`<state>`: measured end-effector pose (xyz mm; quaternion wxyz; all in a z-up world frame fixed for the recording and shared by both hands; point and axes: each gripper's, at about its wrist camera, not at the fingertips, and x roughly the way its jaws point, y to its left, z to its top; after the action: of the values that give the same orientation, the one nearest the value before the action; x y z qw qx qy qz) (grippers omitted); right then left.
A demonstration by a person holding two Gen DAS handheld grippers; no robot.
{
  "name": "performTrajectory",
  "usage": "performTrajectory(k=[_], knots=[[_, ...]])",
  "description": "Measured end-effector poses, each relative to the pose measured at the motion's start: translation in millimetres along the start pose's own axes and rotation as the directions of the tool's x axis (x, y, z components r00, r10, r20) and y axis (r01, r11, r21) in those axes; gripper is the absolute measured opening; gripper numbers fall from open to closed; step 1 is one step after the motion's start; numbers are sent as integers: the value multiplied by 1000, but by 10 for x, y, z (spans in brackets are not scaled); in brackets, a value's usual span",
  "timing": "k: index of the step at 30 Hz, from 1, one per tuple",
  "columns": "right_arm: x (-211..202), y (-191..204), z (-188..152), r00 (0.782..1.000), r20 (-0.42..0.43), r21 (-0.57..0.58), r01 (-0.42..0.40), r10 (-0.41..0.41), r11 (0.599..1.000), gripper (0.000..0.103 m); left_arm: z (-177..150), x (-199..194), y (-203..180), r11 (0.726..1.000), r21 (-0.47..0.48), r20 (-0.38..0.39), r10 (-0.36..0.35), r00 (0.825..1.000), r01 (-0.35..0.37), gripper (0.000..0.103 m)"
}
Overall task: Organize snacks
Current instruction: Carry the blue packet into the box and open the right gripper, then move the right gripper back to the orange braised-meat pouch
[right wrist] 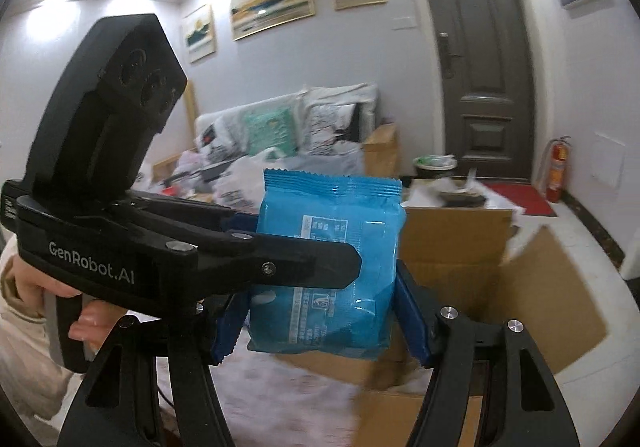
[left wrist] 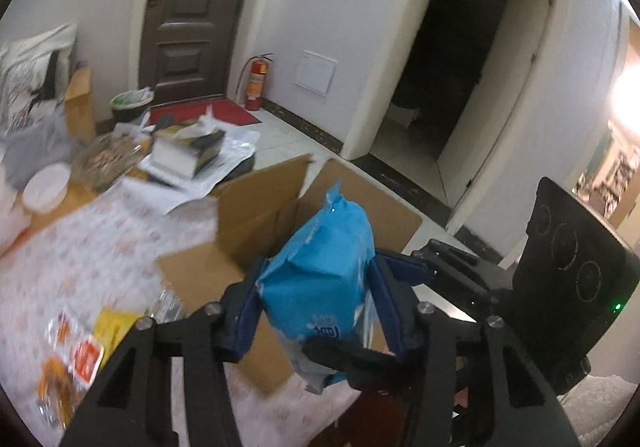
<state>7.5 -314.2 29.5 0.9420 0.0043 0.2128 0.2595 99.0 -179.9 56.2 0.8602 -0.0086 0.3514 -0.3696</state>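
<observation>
- Blue pads of the left gripper (left wrist: 316, 287) press on either side of a blue snack packet (left wrist: 324, 267), its fingers clamped on the packet's lower half; the packet stands upright with its crimped top pointing up.
- From the right wrist view, the right gripper (right wrist: 324, 311) also brackets that same blue snack packet (right wrist: 328, 267), its pads just beside or touching the packet's edges. I cannot tell for sure whether it is squeezing or only framing the packet.
- One black finger of the left gripper crosses the front of the packet in the right wrist view, so both tools meet at the packet, which is held in the air.
- Behind and below the packet sits an open cardboard box (left wrist: 248, 223) with its flaps up, resting on a table covered by a patterned cloth (left wrist: 100, 247).
- More snack packets (left wrist: 80, 359), orange and yellow, lie on the cloth to the left of the box, still unsorted.
- My reading is that this is a hand-over or a two-handed carry of the packet, with the box as the likely destination.
- Next, one gripper would need to let go cleanly while the other keeps its hold, then bring the packet over the box opening, clear of the raised flaps.
- Thin wrapping like this may crumple or slip if squeezed unevenly.
</observation>
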Motion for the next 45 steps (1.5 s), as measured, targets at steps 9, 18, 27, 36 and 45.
performTrajectory(k=[9, 18, 27, 36, 45], knots=[[111, -711, -151, 991, -90, 60, 103, -97, 993, 62, 180, 881, -143, 999, 38, -131, -16, 991, 21, 48], [216, -1018, -332, 980, -152, 75, 144, -132, 987, 62, 133, 1232, -78, 999, 38, -204, 16, 979, -9, 51], [89, -882, -316, 983, -135, 69, 134, -123, 989, 62, 147, 872, 57, 999, 9, -137, 45, 990, -44, 66], [83, -296, -186, 992, -121, -1, 45, -45, 999, 63, -11, 14, 300, 987, -19, -25, 157, 987, -158, 71], [324, 593, -68, 985, -154, -113, -89, 71, 990, 63, -605, -964, 855, 945, -140, 48, 304, 951, -295, 72]])
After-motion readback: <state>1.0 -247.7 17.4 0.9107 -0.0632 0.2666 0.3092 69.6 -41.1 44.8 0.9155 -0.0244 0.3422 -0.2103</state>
